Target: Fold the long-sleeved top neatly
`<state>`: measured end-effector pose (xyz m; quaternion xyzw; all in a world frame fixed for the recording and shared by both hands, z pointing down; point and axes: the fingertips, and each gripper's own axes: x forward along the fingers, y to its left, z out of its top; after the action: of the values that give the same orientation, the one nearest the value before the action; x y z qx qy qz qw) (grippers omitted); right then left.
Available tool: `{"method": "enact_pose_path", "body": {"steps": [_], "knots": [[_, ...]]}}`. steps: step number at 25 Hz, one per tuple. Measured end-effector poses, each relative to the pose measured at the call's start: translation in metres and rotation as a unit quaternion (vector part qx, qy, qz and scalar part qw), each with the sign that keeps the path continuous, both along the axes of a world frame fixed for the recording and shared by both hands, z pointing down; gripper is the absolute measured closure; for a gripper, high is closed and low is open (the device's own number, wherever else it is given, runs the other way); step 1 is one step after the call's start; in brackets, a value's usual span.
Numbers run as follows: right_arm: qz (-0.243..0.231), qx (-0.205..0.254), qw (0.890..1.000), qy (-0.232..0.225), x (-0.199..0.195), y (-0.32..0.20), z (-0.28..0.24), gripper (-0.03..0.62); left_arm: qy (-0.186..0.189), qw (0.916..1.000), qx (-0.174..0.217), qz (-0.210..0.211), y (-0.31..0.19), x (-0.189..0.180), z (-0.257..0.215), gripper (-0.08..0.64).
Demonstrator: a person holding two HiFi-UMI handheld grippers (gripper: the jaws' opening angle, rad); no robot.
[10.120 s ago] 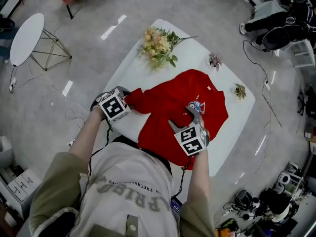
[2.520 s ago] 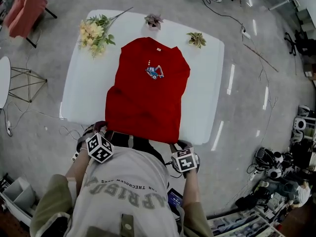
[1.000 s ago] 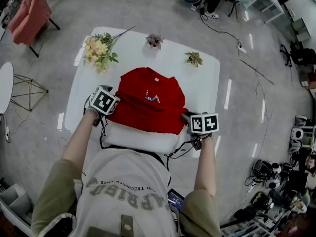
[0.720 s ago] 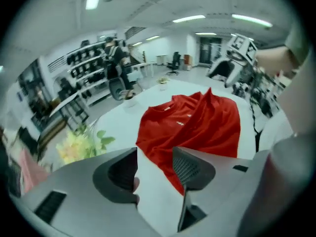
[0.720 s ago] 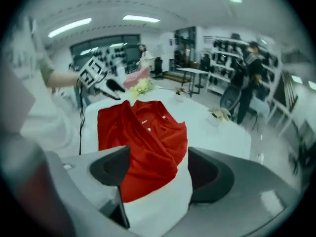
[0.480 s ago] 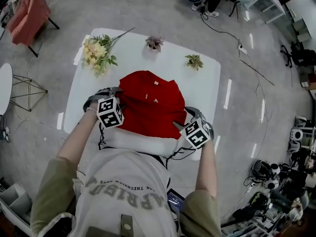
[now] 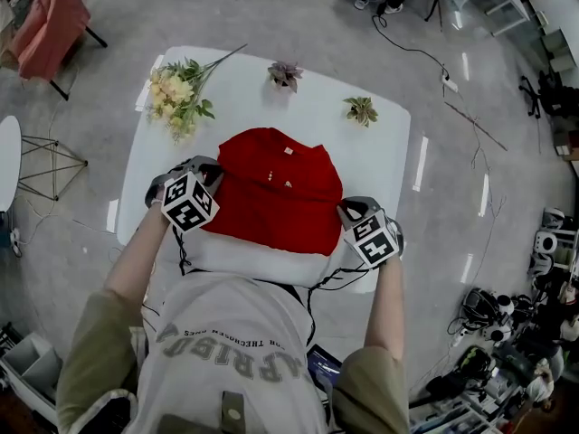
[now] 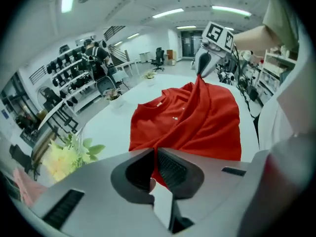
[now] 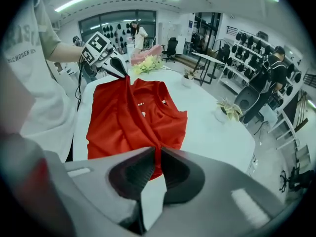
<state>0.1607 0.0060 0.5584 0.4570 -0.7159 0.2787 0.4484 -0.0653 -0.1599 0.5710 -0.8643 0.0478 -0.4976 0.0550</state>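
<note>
The red long-sleeved top (image 7: 276,193) lies folded on the white table (image 7: 380,165), neck end far from me. My left gripper (image 7: 211,174) is at its left side and my right gripper (image 7: 349,212) at its right side. In the left gripper view the jaws have just closed and pinch a ridge of the red top (image 8: 197,117), with the left gripper (image 8: 155,158) shut on it. The right gripper view shows the same for the right gripper (image 9: 158,158), whose jaws have just closed on the top (image 9: 128,117). The cloth is lifted in a taut peak at each grip.
A bunch of pale flowers (image 7: 176,93) lies at the table's far left. Two small plants (image 7: 285,74) (image 7: 362,109) stand along the far edge. A round side table (image 7: 7,156) and a chair with pink cloth (image 7: 52,18) stand on the floor to the left.
A second ago the near half was being laid over the far half. Both grippers then let go, rolled, and now pinch the folded top at its left and right sides.
</note>
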Motion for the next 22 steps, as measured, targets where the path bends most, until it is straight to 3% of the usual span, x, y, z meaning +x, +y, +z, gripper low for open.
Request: {"method": "enact_pose_path", "body": {"steps": [4,8,13,17,18,22], "knots": [[0.043,-0.001,0.999,0.003,0.015,-0.013,0.007,0.56,0.03,0.9934,-0.051,-0.098,-0.023,-0.007,0.005,0.531],[0.081,-0.025,0.996,0.026,0.03,-0.021,0.033,0.56,0.015,0.9809,-0.095,-0.169,-0.035,-0.016,0.035,0.529],[0.099,-0.029,0.994,0.049,0.034,-0.033,0.053,0.557,0.005,0.9775,-0.093,-0.189,-0.038,-0.013,0.044,0.524],[0.139,0.001,0.989,0.042,0.042,-0.032,0.038,0.518,0.017,0.9741,-0.079,-0.211,-0.045,-0.025,0.031,0.405],[0.15,0.012,0.988,0.037,0.045,-0.029,0.031,0.484,0.022,0.9719,-0.074,-0.222,-0.048,-0.032,0.026,0.386],[0.199,0.054,0.979,-0.002,0.049,0.002,0.0,0.479,0.046,0.9557,-0.061,-0.284,-0.054,-0.075,0.004,0.377]]}}
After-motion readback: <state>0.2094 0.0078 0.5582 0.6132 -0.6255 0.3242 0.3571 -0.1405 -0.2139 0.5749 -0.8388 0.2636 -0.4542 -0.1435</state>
